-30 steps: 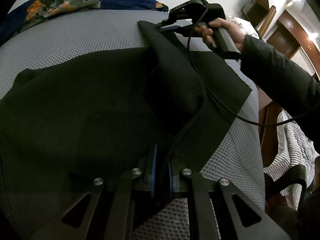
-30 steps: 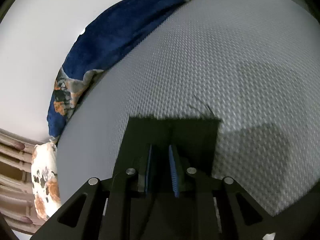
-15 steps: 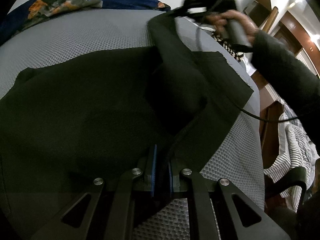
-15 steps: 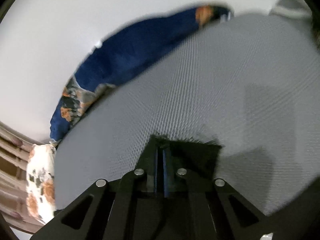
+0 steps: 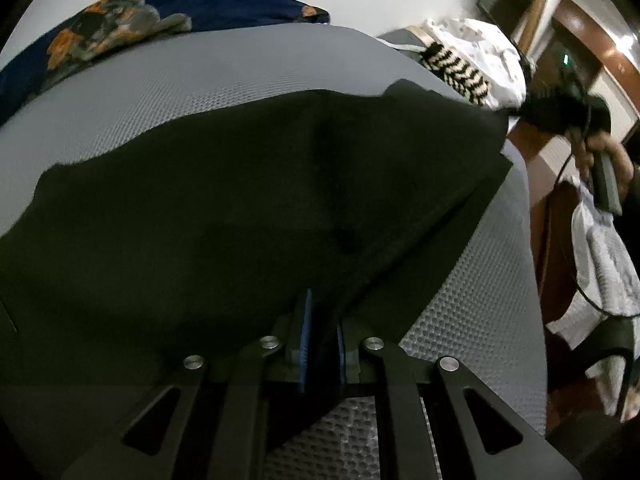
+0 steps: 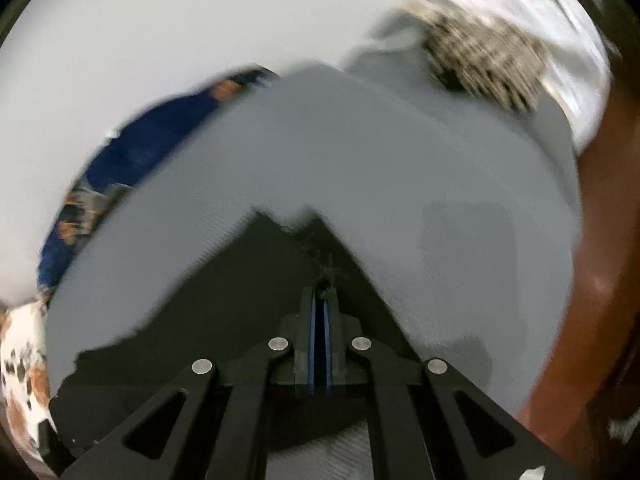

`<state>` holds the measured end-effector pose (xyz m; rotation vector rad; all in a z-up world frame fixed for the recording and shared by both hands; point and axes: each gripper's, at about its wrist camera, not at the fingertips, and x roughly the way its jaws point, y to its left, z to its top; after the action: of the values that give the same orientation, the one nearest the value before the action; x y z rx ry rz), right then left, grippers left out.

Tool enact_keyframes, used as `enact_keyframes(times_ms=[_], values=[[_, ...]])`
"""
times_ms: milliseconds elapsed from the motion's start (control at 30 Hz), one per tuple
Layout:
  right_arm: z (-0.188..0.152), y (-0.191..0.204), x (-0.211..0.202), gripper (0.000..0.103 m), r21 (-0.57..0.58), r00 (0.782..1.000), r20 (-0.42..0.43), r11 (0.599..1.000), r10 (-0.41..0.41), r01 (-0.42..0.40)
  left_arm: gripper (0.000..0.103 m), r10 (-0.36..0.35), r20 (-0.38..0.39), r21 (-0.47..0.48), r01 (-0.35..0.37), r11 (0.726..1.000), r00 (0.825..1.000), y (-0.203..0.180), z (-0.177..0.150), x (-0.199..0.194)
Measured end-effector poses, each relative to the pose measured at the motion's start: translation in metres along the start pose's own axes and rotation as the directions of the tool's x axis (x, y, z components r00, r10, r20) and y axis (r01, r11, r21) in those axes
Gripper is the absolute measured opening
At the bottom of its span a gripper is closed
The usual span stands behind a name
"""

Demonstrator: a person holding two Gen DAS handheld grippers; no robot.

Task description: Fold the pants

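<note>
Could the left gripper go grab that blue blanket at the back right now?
Probably not. The left gripper is shut on the black pants, so it is busy, and the blue blanket lies at the far edge of the grey mattress, beyond the pants. It would have to let go first.

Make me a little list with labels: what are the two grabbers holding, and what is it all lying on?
garment: black pants, spread flat
surface: grey textured mattress
left gripper: shut on the pants' near edge
right gripper: shut on a pants corner, fabric pulled into a peak
right wrist view: blurred
behind: blue patterned blanket by the wall
beside the bed: black-and-white striped cloth
</note>
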<state>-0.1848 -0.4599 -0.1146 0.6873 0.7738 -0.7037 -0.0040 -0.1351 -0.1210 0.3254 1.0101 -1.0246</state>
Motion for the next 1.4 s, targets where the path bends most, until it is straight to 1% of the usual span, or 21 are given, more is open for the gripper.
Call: enact_keyframes(times_ms=[100, 133, 267, 433, 500, 567, 633, 667, 733, 800, 867, 933, 1000, 1033, 1133, 1267, 1300, 1367, 1400], values=[[-0.026, -0.029, 0.018, 0.002, 0.058, 0.998, -0.055, 0.998, -0.03, 0.033, 0.012, 0.028, -0.007, 0.059, -0.027, 0.998, 1.0, -0.007, 0.001, 0.001], [-0.031, -0.034, 0.018, 0.002, 0.071, 0.998, -0.048, 0.997, -0.026, 0.029, 0.012, 0.034, -0.012, 0.073, -0.033, 0.997, 0.999, -0.009, 0.001, 0.002], [-0.035, -0.036, 0.006, 0.002, 0.054, 1.0, -0.009, 0.998, -0.024, 0.025, 0.013, 0.04, -0.027, 0.091, -0.037, 0.995, 0.999, -0.009, 0.004, 0.001], [-0.041, -0.043, 0.014, 0.002, 0.05, 0.999, -0.024, 0.998, -0.043, 0.044, 0.013, 0.049, -0.03, 0.115, -0.045, 0.992, 0.998, -0.011, 0.005, 0.002], [-0.043, -0.042, 0.012, 0.002, 0.061, 0.999, -0.018, 0.997, -0.042, 0.043, 0.013, 0.056, -0.036, 0.13, -0.051, 0.99, 0.998, -0.012, 0.004, 0.002], [-0.044, -0.042, 0.013, 0.003, 0.064, 0.999, -0.019, 0.997, -0.045, 0.047, 0.016, 0.063, -0.04, 0.15, -0.056, 0.987, 0.997, -0.014, 0.002, 0.002], [-0.042, -0.039, 0.014, 0.003, 0.036, 0.998, -0.024, 0.997, -0.062, 0.063, 0.022, 0.055, -0.044, 0.154, -0.047, 0.987, 0.998, -0.014, 0.0, 0.0], [-0.042, -0.041, 0.014, 0.007, 0.042, 0.998, -0.028, 0.997, -0.065, 0.066, 0.024, 0.045, -0.051, 0.15, -0.037, 0.988, 0.998, -0.013, 0.001, -0.001], [-0.039, -0.041, 0.014, 0.008, 0.051, 0.998, -0.039, 0.997, -0.058, 0.06, 0.04, -0.004, -0.063, 0.116, 0.012, 0.993, 0.998, -0.01, 0.002, -0.006], [-0.038, -0.04, 0.014, 0.014, 0.043, 0.997, -0.039, 0.997, -0.068, 0.07, 0.044, -0.058, -0.045, 0.088, 0.062, 0.994, 0.997, -0.008, 0.003, -0.018], [-0.036, -0.041, 0.012, 0.018, 0.046, 0.995, -0.035, 0.995, -0.088, 0.09, 0.048, -0.096, -0.004, 0.081, 0.096, 0.992, 0.995, -0.006, 0.003, -0.033], [-0.033, -0.043, 0.008, 0.019, 0.051, 0.995, -0.021, 0.994, -0.1, 0.101, 0.058, -0.1, 0.045, 0.079, 0.096, 0.992, 0.994, -0.001, 0.005, -0.048], [-0.029, -0.045, 0.002, 0.019, 0.059, 0.993, 0.0, 0.992, -0.116, 0.116, 0.059, -0.075, 0.086, 0.064, 0.07, 0.995, 0.993, 0.007, 0.008, -0.055], [-0.025, -0.045, 0.001, 0.019, 0.063, 0.993, 0.006, 0.991, -0.116, 0.116, 0.059, -0.059, 0.091, 0.05, 0.055, 0.997, 0.994, 0.013, 0.009, -0.054], [-0.017, -0.038, -0.003, 0.019, 0.057, 0.995, 0.024, 0.994, -0.094, 0.093, 0.059, -0.032, 0.059, 0.02, 0.031, 0.999, 0.998, 0.023, 0.008, -0.041], [-0.009, -0.016, 0.0, 0.019, 0.003, 0.998, 0.022, 0.998, -0.06, 0.06, 0.059, -0.004, 0.042, -0.005, 0.004, 1.0, 0.999, 0.025, 0.006, -0.026], [-0.005, -0.009, 0.003, 0.019, -0.012, 0.999, 0.016, 0.999, -0.043, 0.043, 0.059, -0.008, 0.027, -0.007, 0.008, 1.0, 1.0, 0.024, 0.004, -0.021], [0.004, 0.004, 0.009, 0.019, -0.034, 1.0, 0.005, 0.999, 0.005, -0.005, 0.059, -0.026, -0.028, -0.017, 0.026, 1.0, 0.999, 0.021, -0.002, -0.009], [0.012, 0.013, 0.014, 0.019, -0.048, 0.999, -0.007, 0.998, 0.032, -0.032, 0.059, -0.021, -0.025, -0.007, 0.021, 1.0, 0.999, 0.018, -0.004, -0.009]])
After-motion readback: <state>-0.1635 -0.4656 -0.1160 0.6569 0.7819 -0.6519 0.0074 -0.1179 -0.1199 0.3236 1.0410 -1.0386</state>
